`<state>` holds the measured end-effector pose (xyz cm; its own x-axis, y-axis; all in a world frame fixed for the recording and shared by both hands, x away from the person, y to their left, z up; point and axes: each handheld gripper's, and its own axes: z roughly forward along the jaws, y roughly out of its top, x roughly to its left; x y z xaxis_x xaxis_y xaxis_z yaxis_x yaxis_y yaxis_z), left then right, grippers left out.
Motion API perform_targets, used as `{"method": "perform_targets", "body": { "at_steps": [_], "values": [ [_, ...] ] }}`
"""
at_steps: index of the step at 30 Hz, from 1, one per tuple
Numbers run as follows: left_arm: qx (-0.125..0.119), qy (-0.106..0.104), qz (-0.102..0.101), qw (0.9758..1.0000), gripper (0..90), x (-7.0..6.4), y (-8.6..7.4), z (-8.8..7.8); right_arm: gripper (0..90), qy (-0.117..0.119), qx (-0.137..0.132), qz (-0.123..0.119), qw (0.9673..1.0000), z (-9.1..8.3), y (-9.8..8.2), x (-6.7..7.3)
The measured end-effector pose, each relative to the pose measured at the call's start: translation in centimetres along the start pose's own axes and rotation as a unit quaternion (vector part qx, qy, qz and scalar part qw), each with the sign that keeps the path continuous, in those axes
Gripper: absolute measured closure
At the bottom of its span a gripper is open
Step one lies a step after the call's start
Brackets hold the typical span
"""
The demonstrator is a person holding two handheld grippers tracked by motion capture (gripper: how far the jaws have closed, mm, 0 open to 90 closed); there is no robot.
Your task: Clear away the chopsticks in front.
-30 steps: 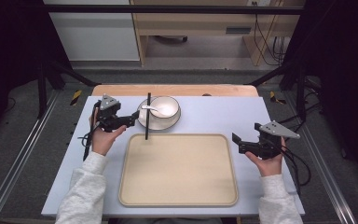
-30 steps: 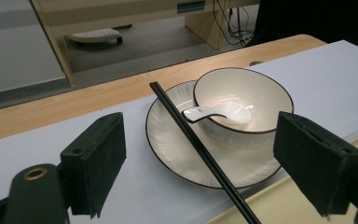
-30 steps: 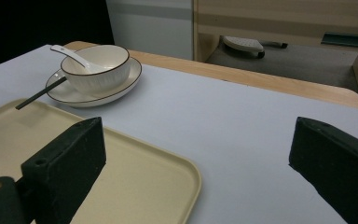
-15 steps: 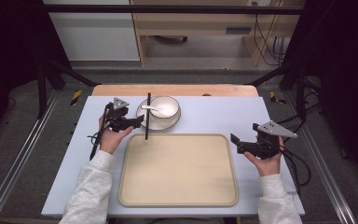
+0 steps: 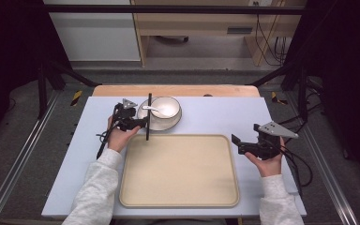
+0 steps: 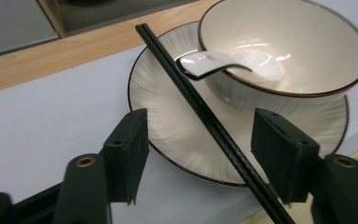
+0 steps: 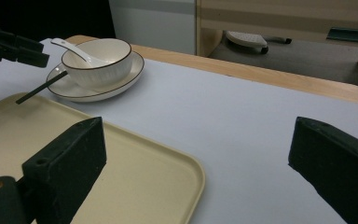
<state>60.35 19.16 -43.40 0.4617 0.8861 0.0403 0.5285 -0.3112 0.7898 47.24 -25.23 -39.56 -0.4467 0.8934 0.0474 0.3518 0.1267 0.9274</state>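
A pair of black chopsticks [image 5: 148,118] leans across the left rim of a white plate [image 5: 168,124], the near tip reaching over the far edge of a beige tray [image 5: 180,173]. On the plate stands a white bowl [image 5: 168,106] holding a white spoon [image 5: 151,110]. My left gripper [image 5: 142,124] is open, and in the left gripper view its jaws stand on either side of the chopsticks [image 6: 214,126] without touching them. My right gripper [image 5: 238,144] is held open just off the tray's right edge, nothing between its jaws.
The grey-blue table top [image 5: 215,117] has a wooden strip [image 5: 178,90] along its far edge. A cable [image 5: 102,145] trails from the left gripper toward the table's left side. Beyond the table are a cabinet and cables on the floor.
My left gripper has moved right, bringing its open jaws around the chopsticks by the plate. The right gripper has barely shifted.
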Motion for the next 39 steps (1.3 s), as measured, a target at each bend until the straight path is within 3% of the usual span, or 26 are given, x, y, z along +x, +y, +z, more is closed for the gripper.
{"method": "perform_targets", "body": {
  "at_steps": [6,14,20,33,39],
  "values": [
    [0.014,-0.006,-0.004,0.9999,47.5,-0.4,-0.6,1.5,4.5,0.002,0.001,0.0,1.0,0.0,0.0,0.0],
    [0.023,-0.014,-0.003,0.9996,64.6,-0.5,-0.8,2.0,4.5,0.003,0.001,0.0,1.0,0.0,0.0,0.0],
    [0.029,-0.006,-0.002,0.9996,74.4,-0.6,-0.8,1.9,4.6,0.003,0.001,-0.002,1.0,0.0,0.0,0.0],
    [0.032,0.0,-0.006,0.9995,83.4,-0.3,-0.7,1.6,4.7,0.002,0.001,-0.002,1.0,0.0,0.0,0.0],
    [0.026,0.003,-0.007,0.9996,76.0,-0.2,-0.3,1.7,4.8,0.003,0.0,0.0,1.0,-0.1,0.0,0.0]
  ]
}}
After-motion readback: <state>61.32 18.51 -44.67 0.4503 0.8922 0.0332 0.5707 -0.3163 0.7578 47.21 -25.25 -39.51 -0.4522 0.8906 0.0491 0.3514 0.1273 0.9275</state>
